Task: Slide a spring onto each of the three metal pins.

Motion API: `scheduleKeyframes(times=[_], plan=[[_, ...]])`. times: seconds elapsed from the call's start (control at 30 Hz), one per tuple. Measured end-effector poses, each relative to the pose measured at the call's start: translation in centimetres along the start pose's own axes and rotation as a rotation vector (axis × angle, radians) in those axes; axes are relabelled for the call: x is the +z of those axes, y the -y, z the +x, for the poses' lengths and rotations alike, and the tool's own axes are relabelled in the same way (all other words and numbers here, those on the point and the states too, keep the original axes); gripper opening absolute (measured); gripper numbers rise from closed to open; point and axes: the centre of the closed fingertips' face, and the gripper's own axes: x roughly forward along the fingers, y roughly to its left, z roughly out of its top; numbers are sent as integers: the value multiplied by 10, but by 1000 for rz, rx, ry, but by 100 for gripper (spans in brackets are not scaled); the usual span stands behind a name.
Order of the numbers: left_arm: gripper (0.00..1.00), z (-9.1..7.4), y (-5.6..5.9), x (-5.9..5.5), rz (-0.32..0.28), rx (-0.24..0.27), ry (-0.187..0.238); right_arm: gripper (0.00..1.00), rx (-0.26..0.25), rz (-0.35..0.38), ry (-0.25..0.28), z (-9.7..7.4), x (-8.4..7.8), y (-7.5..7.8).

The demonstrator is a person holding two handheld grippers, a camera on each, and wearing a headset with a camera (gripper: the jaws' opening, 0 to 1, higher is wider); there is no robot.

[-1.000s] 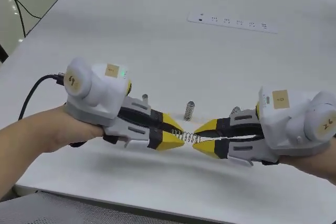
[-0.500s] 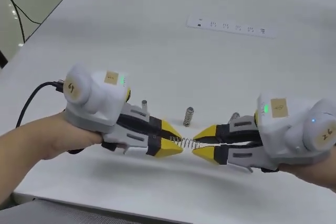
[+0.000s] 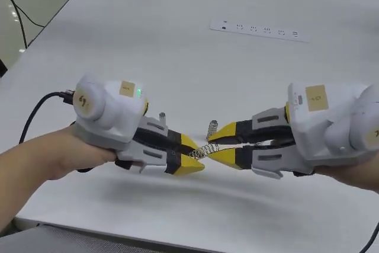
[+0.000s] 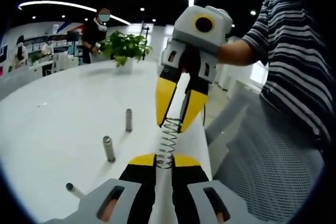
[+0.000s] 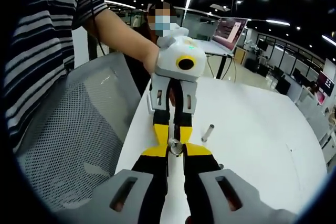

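Spring (image 4: 167, 140) transfer in hand: left gripper (image 4: 164, 160) jaws clamp one end, right gripper (image 4: 172, 126) jaws stand parted around the other. Next move calls for alignment over bare pin (image 3: 162, 115).

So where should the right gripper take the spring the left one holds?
The free end of the spring, pinched across its coils, head-on from opposite the left gripper: it juts straight from those shut jaws, leaving that end free.

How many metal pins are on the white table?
3, in a row in the left gripper view: the nearest short grey metal pin, the middle pin wearing a coiled spring, the farthest pin.
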Motion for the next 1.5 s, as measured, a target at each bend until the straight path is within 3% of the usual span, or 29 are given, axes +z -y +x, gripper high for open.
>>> scheduleKeyframes(times=[0.23,0.57,0.83,1.5], plan=[[2,4,3,1,11,-2,-9,7,3,-23,35,7,15,0],[3,4,1,1,24,1,-27,7,-12,-57,53,13,20,-2],[4,3,1,-3,12,4,-45,7,-9,-75,39,13,17,-4],[17,-4,-3,-1,-44,45,-19,7,-4,-118,-10,17,17,-1]])
